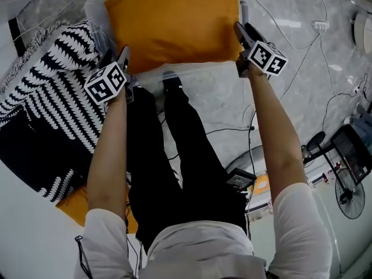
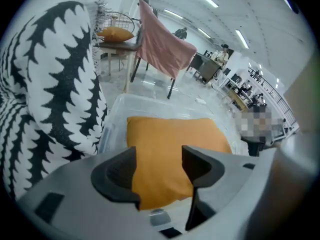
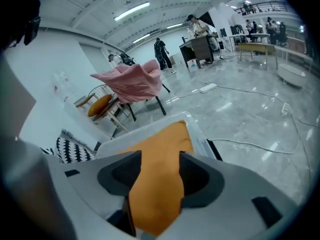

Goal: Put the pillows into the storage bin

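The orange pillow [image 1: 174, 22] lies in the clear storage bin [image 1: 197, 70]. The left tool [image 2: 159, 151] and right tool [image 3: 160, 156] stand wide at its near corners, gripping nothing. A black-and-white patterned pillow [image 1: 58, 80] and a second orange pillow [image 1: 75, 205] lie outside, yet to go in.

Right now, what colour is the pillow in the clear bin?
The pillow is plain orange, clearest in the head view.
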Available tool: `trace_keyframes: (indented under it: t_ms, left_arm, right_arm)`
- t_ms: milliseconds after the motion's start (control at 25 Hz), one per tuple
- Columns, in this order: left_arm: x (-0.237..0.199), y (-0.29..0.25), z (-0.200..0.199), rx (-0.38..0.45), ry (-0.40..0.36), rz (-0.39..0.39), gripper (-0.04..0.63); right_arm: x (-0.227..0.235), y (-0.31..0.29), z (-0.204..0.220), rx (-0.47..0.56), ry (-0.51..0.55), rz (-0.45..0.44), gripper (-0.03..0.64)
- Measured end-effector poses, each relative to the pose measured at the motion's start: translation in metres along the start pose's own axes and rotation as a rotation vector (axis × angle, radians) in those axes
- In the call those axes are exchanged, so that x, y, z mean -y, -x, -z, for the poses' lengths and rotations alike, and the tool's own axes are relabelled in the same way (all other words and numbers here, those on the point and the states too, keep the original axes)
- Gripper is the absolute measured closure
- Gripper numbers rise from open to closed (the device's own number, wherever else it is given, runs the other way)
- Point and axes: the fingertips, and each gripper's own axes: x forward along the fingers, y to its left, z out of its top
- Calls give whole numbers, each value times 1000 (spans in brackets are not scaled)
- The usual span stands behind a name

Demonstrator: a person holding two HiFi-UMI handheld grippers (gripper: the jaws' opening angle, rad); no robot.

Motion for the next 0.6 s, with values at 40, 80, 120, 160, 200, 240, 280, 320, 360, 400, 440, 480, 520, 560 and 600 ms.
trace_keyframes:
  t_ms: [40, 80, 120, 160, 200, 240, 280, 320, 360, 400, 440, 480, 520, 560, 600]
  left_arm:
    - [5, 5, -1, 9, -7, 16, 305]
    - [11, 12, -3, 20, -20, 38, 305]
    - [17, 19, -4, 36, -35, 61, 305]
    - [24, 27, -6, 54, -50, 85, 305]
    - [31, 36, -7, 72, -63, 108, 305]
    - [38, 46, -8, 90, -74, 130, 307]
    - [45, 58, -10, 109, -84, 151, 307]
    - [53, 72, -14, 131, -92, 170, 307]
    - [61, 87, -20, 158, -98, 187, 307]
    - [69, 103, -28, 189, -103, 202, 307]
    - [77, 120, -37, 222, -108, 215, 307]
    - [84, 139, -47, 257, -116, 226, 307]
    - [92, 159, -58, 293, -128, 236, 307]
    - [100, 180, -70, 330, -144, 243, 307]
    - [108, 202, -83, 368, -161, 249, 308]
  right_arm:
    - [-8, 1, 1, 0, 6, -21, 367]
    - [-20, 4, 1, 6, 28, -52, 367]
    - [-33, 9, -1, 17, 64, -86, 367]
    - [-47, 16, -3, 31, 104, -117, 367]
    - [-59, 25, -6, 49, 134, -142, 367]
    - [-70, 35, -10, 69, 152, -162, 367]
    - [-80, 46, -14, 91, 157, -176, 367]
    - [-90, 57, -21, 114, 155, -185, 367]
    - [-100, 68, -29, 138, 150, -193, 368]
    - [-111, 79, -39, 165, 146, -202, 368]
    - [-123, 90, -50, 195, 147, -213, 368]
    - [-137, 103, -62, 225, 154, -227, 368]
    - [-152, 118, -74, 256, 170, -242, 370]
    - [-167, 133, -88, 287, 190, -260, 370]
    - [-183, 149, -102, 318, 213, -279, 371]
